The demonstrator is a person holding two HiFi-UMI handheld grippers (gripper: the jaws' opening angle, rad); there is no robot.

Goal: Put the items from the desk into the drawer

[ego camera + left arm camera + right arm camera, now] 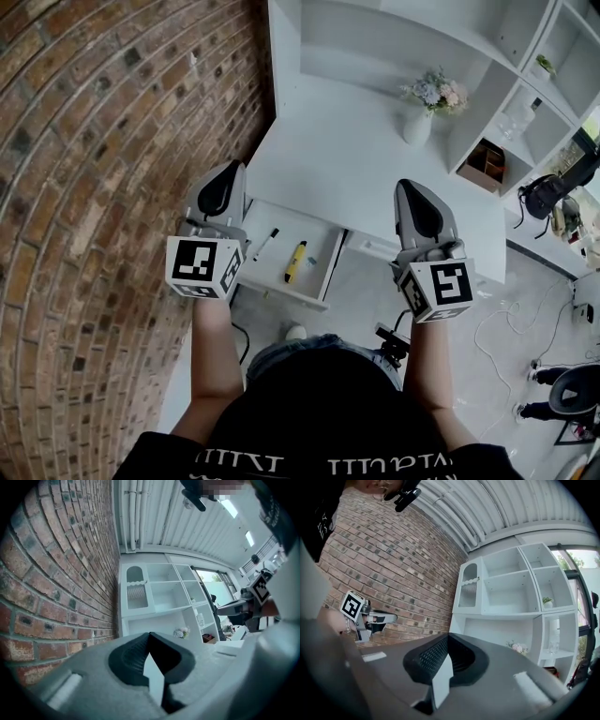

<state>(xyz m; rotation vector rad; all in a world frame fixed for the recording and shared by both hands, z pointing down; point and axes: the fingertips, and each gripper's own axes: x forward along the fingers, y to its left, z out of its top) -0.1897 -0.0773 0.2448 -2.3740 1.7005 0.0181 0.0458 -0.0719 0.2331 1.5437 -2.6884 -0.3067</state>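
My left claw (238,166) and my right claw (404,184) are both fully closed and hold nothing. In the open drawer (322,271) lie one black marker (265,244) and one yellow object (295,262).

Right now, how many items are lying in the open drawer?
2: a white pen toward the left of the drawer and a yellow item to its right. The left gripper covers the near-left corner, so another could be hidden.

You stand in a home-office sort of room: a white counter (356,178) with open shelving (525,103) behind it, a brick wall (94,187) to the counter's left, a flower vase (418,126) on the counter, cables (494,328) on the floor (361,300) to its right.
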